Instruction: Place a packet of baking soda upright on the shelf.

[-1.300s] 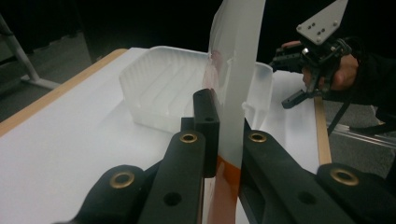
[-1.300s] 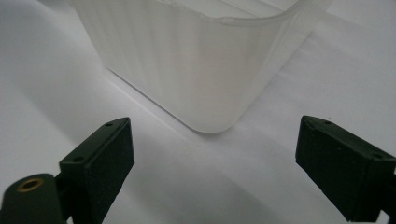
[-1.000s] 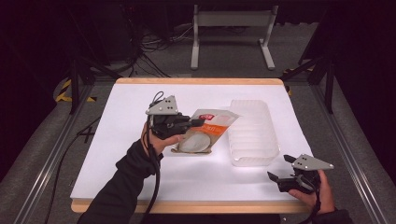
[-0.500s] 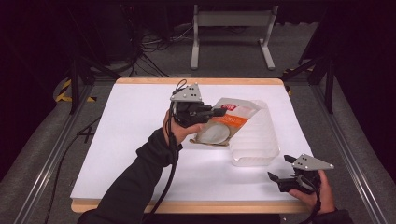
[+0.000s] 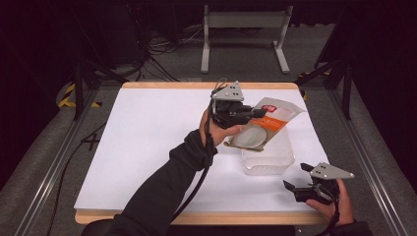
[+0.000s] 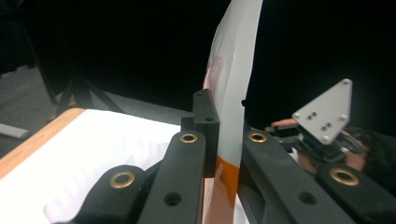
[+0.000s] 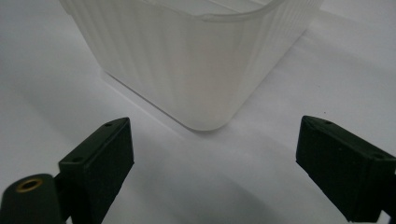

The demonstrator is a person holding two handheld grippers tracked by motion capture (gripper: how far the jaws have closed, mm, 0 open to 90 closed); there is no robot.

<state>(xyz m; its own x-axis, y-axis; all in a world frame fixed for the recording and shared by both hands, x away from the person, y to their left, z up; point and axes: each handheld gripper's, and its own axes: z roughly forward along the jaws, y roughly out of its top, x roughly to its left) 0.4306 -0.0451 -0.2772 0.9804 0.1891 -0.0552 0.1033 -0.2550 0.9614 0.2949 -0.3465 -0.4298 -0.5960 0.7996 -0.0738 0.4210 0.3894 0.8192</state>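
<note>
We see a white table (image 5: 147,147) with a pale wooden edge, set on grey carpet in a dark room — cables and a metal stand (image 5: 244,37) lie behind it. The left gripper (image 5: 255,114) is clamped on an orange-and-white pouch (image 5: 263,129), holding it in the air over a clear ribbed plastic bin (image 5: 268,157) standing right of the table's centre. The right gripper (image 5: 295,178) rests near the front right corner — its jaws spread wide with nothing between them, pointing at the bin just beside it.
</note>
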